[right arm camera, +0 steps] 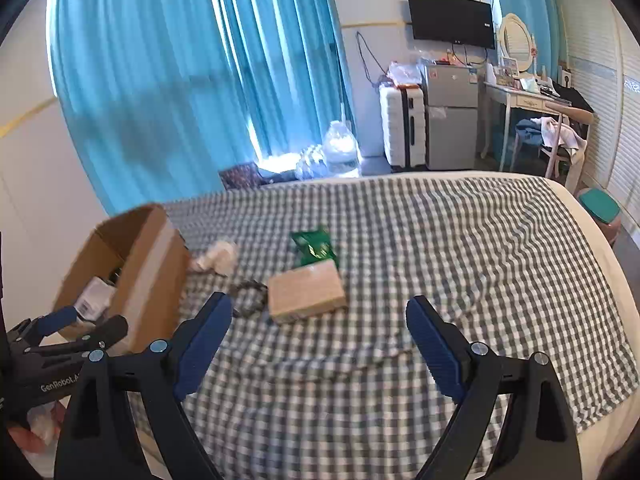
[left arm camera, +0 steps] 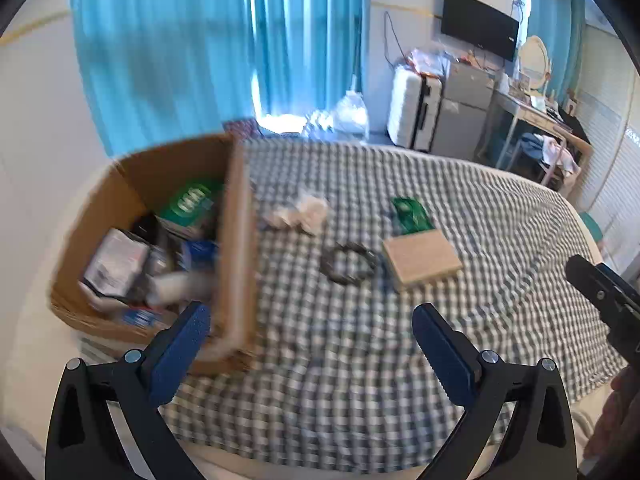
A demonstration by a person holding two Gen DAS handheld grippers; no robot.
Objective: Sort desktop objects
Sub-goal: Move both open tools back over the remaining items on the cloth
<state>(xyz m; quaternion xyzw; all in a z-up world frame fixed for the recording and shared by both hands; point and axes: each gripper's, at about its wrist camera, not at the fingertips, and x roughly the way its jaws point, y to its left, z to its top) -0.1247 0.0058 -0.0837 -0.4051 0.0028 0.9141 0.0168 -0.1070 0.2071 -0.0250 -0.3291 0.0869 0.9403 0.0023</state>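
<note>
A cardboard box [left arm camera: 236, 240] [right arm camera: 148, 264] stands at the left on a checked cloth [left arm camera: 360, 340] [right arm camera: 400, 260] and holds several packets. On the cloth lie a white crumpled wad [left arm camera: 304, 212] [right arm camera: 218, 258], a dark ring-shaped bracelet [left arm camera: 348, 262] [right arm camera: 250, 296], a tan flat box [left arm camera: 420, 258] [right arm camera: 306, 290] and a green packet [left arm camera: 412, 212] [right arm camera: 314, 246]. My left gripper [left arm camera: 312, 344] is open and empty, near the box's front corner. My right gripper [right arm camera: 320, 340] is open and empty, in front of the tan box.
The cloth covers a bed whose far edge curves round. Blue curtains [right arm camera: 180, 80], a white suitcase [right arm camera: 400, 128], a small fridge [right arm camera: 452, 116] and a desk with a chair [right arm camera: 540, 120] stand beyond. The left gripper [right arm camera: 60, 336] shows at the right wrist view's left.
</note>
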